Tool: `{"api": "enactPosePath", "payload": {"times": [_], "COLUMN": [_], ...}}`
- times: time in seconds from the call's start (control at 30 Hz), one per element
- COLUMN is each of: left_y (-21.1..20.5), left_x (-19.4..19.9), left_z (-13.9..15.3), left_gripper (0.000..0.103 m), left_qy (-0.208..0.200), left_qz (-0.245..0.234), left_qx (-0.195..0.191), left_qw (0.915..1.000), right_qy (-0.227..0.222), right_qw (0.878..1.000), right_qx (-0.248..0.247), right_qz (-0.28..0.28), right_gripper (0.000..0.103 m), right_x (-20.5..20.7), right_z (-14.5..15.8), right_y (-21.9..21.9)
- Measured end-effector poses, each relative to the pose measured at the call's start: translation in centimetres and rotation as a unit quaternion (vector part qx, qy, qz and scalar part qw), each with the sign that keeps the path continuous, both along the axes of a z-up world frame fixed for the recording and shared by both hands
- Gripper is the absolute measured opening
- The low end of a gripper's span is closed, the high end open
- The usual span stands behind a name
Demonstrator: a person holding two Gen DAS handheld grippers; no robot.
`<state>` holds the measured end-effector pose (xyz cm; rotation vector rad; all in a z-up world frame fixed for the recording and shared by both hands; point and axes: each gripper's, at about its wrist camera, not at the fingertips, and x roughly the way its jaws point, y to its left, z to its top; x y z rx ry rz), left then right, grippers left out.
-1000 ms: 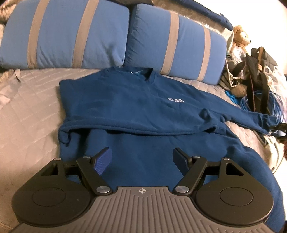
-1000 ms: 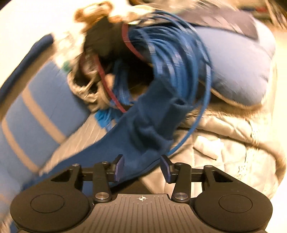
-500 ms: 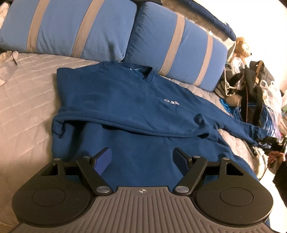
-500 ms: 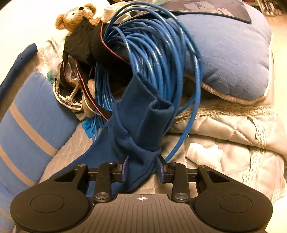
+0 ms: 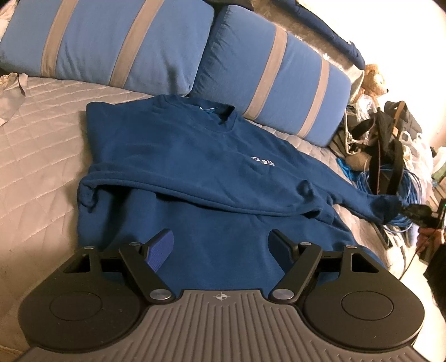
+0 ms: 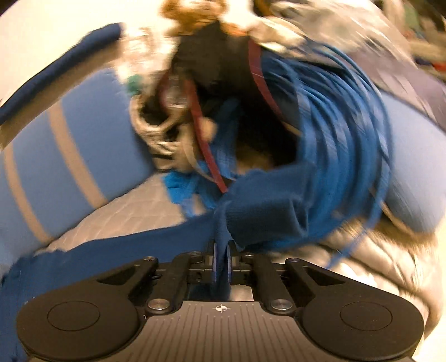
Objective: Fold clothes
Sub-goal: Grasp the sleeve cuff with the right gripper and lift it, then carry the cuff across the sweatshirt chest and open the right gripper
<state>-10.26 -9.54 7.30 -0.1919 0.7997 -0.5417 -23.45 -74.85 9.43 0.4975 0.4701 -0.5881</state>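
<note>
A: Folding the second sleeve was the step, I'd judge. The sweatshirt (image 5: 195, 167) lay flat on the bed (image 5: 33, 144), one sleeve already across the chest, and the right gripper (image 6: 221, 264) was clamped on the other sleeve's cuff (image 6: 267, 206) beside the blue cable coil (image 6: 340, 144).

B: And the left gripper (image 5: 220, 247)?

A: Jaws wide apart, empty, above the hem. The next move probably called for carrying that cuff inward across the body.

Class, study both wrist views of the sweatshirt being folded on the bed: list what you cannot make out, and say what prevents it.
- Sweatshirt hem: left wrist view, hidden behind the left gripper body.
- Chest logo: left wrist view, too small to read.
- Teddy bear and cable coil: right wrist view, smeared by motion blur.
- Sleeve cuff: right wrist view, the pinched part is hidden between the right gripper fingers.
</note>
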Motion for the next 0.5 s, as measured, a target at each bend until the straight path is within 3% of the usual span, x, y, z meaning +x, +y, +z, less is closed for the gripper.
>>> {"api": "enactPosePath", "payload": {"times": [0.13,0.5], "left_y": [0.0,0.0], "left_x": [-0.2,-0.7], "left_z": [0.0,0.2], "left_gripper": [0.075,0.075], "left_qy": [-0.005,-0.022], "left_qz": [0.003,0.014], "left_qx": [0.002,0.007], "left_qw": [1.0000,0.9996], "right_qy": [-0.003,-0.048], "right_qw": [0.998,0.981], "right_qx": [-0.037,-0.008], "right_qz": [0.049,0.188], "right_gripper": [0.009,0.008], "right_x": [2.4,8.4], "right_z": [2.3,5.4], "right_y": [2.7,10.9]}}
